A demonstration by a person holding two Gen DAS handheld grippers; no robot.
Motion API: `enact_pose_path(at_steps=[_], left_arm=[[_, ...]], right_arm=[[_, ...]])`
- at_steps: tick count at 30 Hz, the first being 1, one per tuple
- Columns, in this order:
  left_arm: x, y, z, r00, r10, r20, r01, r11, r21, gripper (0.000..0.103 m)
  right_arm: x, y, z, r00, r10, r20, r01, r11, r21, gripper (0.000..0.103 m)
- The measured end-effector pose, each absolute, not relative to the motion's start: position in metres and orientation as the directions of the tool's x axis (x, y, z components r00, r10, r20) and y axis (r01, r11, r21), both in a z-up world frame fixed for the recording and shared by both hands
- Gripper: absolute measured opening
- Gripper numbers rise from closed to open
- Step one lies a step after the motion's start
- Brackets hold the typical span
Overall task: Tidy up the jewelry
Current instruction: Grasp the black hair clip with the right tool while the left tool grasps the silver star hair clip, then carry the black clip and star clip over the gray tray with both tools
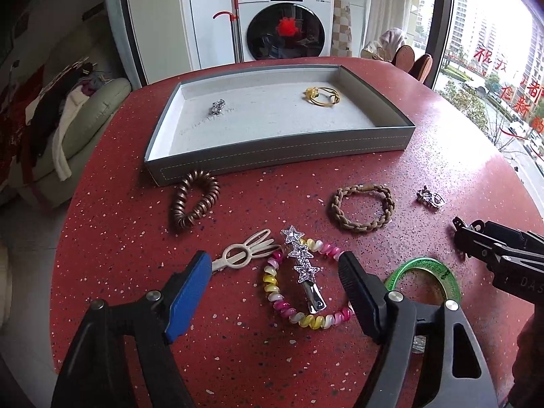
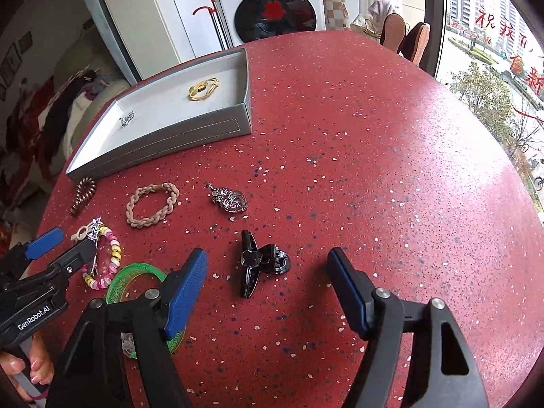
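In the left wrist view my left gripper stands open over a pink, yellow and white spiral hair tie, with a silver star clip lying across it. The pads do not touch either. In the right wrist view my right gripper is open around a black claw clip on the red table, its fingers clear of the clip on both sides. A grey tray at the back holds a gold hair tie and a small silver piece.
Loose on the red speckled table lie a brown spiral tie, a tan braided band, a silver pendant, a cream hair clip and a green bangle. The table's rim curves close on both sides.
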State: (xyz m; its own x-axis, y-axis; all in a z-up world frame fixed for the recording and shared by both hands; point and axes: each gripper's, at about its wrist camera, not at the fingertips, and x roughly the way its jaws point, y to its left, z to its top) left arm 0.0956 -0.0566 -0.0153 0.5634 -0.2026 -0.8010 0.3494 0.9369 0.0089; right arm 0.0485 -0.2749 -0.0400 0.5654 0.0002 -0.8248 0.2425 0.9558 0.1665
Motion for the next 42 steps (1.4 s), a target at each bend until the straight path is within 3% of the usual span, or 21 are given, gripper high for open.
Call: enact_pose_path(at_steps=[2, 6, 8, 11, 13, 14, 16, 20, 29, 42], left_arm=[[0.094, -0.061, -0.016, 0.564, -0.203, -0.801, 0.362, 0.932, 0.019, 0.080], [0.093, -0.067, -0.019, 0.559, -0.190, -0.807, 0.374, 0.927, 0.040, 0.078], [0.093, -0.068, -0.021, 0.555, -0.190, -0.810, 0.378, 0.925, 0.043, 0.068], [0.092, -0.069, -0.025, 0.544, -0.183, -0.819, 0.382, 0.923, 0.048, 0.065], [0.092, -0.069, -0.028, 0.535, -0.178, -0.826, 0.384, 0.922, 0.051, 0.053], [0.092, -0.068, -0.029, 0.534, -0.182, -0.826, 0.386, 0.922, 0.046, 0.051], [0.092, -0.067, -0.029, 0.533, -0.189, -0.825, 0.393, 0.918, 0.044, 0.041], [0.093, -0.059, -0.027, 0.516, -0.243, -0.821, 0.400, 0.916, -0.021, 0.031], [0.094, -0.047, -0.015, 0.513, -0.315, -0.799, 0.402, 0.910, -0.101, 0.031], [0.105, -0.030, 0.009, 0.536, -0.349, -0.769, 0.380, 0.913, -0.150, 0.031]], right_arm=[[0.049, -0.274, -0.040, 0.565, -0.009, -0.825, 0.239, 0.959, 0.152, 0.070], [0.050, -0.270, -0.040, 0.560, -0.038, -0.828, 0.230, 0.967, 0.111, 0.068], [0.050, -0.267, -0.041, 0.556, -0.057, -0.829, 0.224, 0.971, 0.083, 0.066], [0.049, -0.263, -0.041, 0.552, -0.090, -0.829, 0.218, 0.975, 0.040, 0.061], [0.048, -0.261, -0.041, 0.552, -0.109, -0.826, 0.214, 0.977, 0.014, 0.049], [0.047, -0.261, -0.040, 0.555, -0.107, -0.825, 0.212, 0.977, 0.015, 0.045], [0.046, -0.260, -0.039, 0.558, -0.103, -0.823, 0.209, 0.978, 0.020, 0.028], [0.045, -0.262, -0.038, 0.570, -0.087, -0.817, 0.204, 0.978, 0.039, 0.026], [0.040, -0.273, -0.028, 0.613, 0.006, -0.790, 0.194, 0.968, 0.159, 0.026], [0.054, -0.269, -0.004, 0.644, 0.064, -0.762, 0.156, 0.965, 0.212, 0.026]])
